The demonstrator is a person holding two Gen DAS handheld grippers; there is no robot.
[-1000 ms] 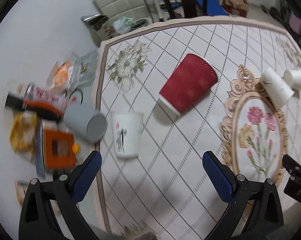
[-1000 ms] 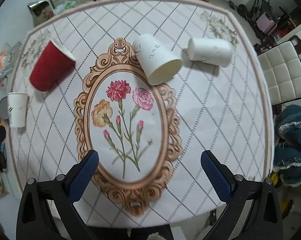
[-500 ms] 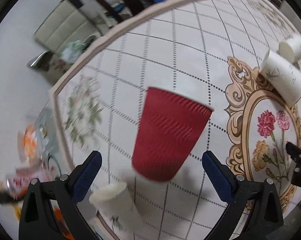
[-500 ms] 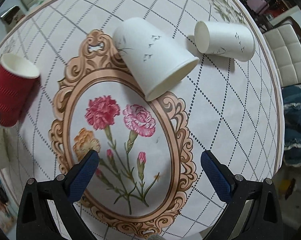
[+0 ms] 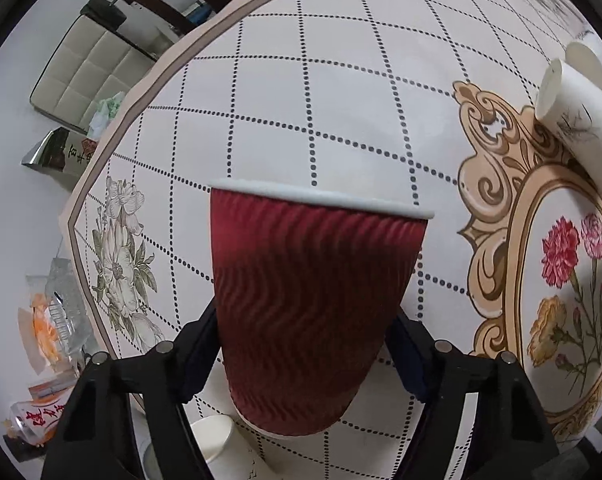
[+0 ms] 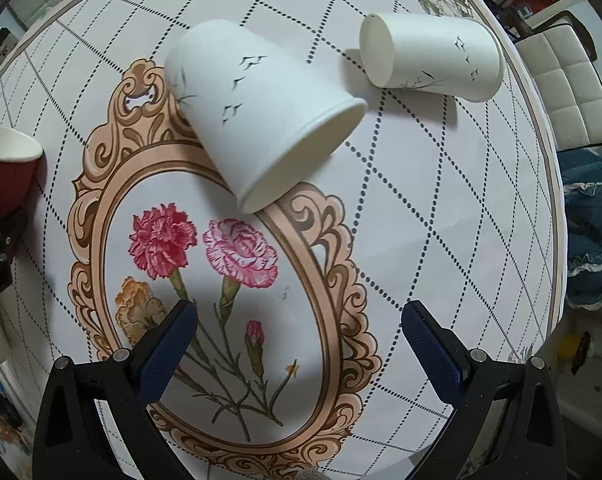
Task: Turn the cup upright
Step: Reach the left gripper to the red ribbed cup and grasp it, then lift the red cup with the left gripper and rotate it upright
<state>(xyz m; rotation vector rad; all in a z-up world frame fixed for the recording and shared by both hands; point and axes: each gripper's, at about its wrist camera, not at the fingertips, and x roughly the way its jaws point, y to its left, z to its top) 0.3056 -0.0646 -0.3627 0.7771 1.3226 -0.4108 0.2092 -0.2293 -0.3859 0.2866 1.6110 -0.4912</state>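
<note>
Now between left gripper [image 5: 305,344] fingers — red cup [image 5: 313,304] | base hidden

A home dining room: a floral-printed tablecloth [image 6: 441,208] covers the worktop, ringed by cream padded dining chairs [image 6: 573,92], with snack packets [image 5: 45,320] and crumpled blue bedding [image 6: 593,224] on the floor.

Red cup [image 5: 313,312]: dark red wall with a wavy ribbed pattern, white rim. Two white cups [image 6: 261,120] [image 6: 433,58] – small black bird marks on each. Tablecloth [image 6: 441,220]: white with a dotted black diamond grid, tan border, tan scroll frame enclosing red, pink and orange carnations. Gripper pads [image 6: 169,344]: dark blue, textured.
</note>
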